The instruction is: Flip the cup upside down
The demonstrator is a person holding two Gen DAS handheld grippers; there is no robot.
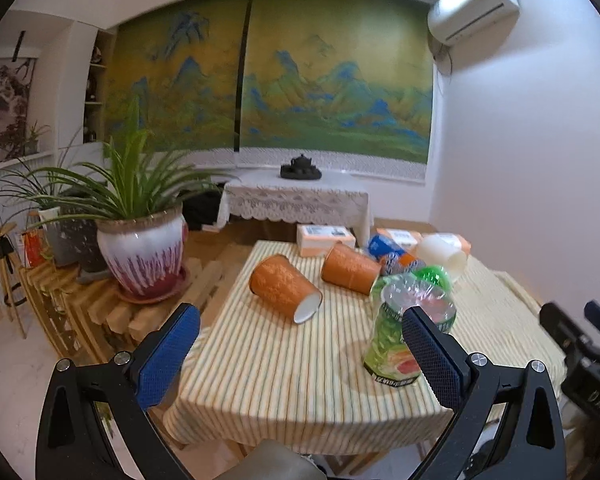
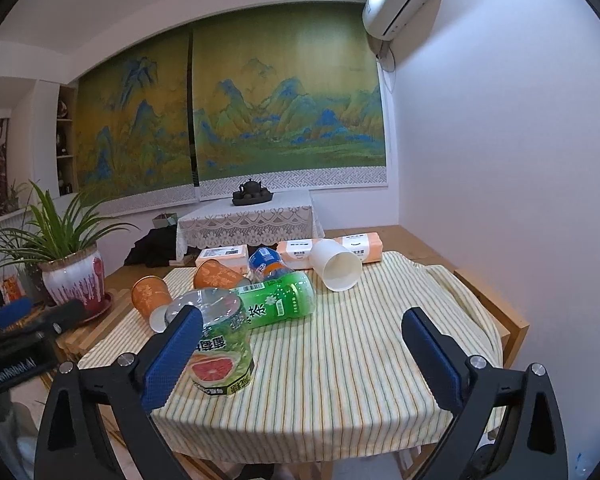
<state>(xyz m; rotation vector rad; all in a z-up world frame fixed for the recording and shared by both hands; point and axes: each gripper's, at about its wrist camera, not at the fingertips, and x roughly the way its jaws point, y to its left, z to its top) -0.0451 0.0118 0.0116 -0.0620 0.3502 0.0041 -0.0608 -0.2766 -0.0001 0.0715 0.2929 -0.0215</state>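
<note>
- Right gripper (image 2: 302,354), nearest in its own view: jaws spread wide with only striped cloth between them. Its left blue pad sits in front of the grapefruit cup, and whether it touches the cup cannot be told.
- Left gripper (image 1: 300,354): jaws likewise wide, nothing held. Its right pad overlaps the same cup at about 3 o'clock in that view.
- Grapefruit cup (image 2: 220,344): the clear plastic cup with a green label and a pink grapefruit picture stands on the tablecloth (image 2: 340,360) near the table's front edge, at roughly 9 o'clock from the right gripper's centre. Its printing reads inverted and the wide end is on the cloth — it stands upside down.
- Green tea bottle (image 2: 280,298): lying on its side just behind the cup, at about 12 o'clock from it.
- Two orange paper cups (image 1: 284,288) (image 1: 350,268) lie tipped over beyond, towards 11 o'clock.
- A white cup (image 2: 336,266) lies on its side further back, mouth facing the camera, beside a blue bottle (image 2: 266,260).
- Farthest on the table — packs of tissues (image 2: 224,256) along the rear edge.
- Off the table at 9 o'clock: a potted plant (image 1: 140,256).
</note>
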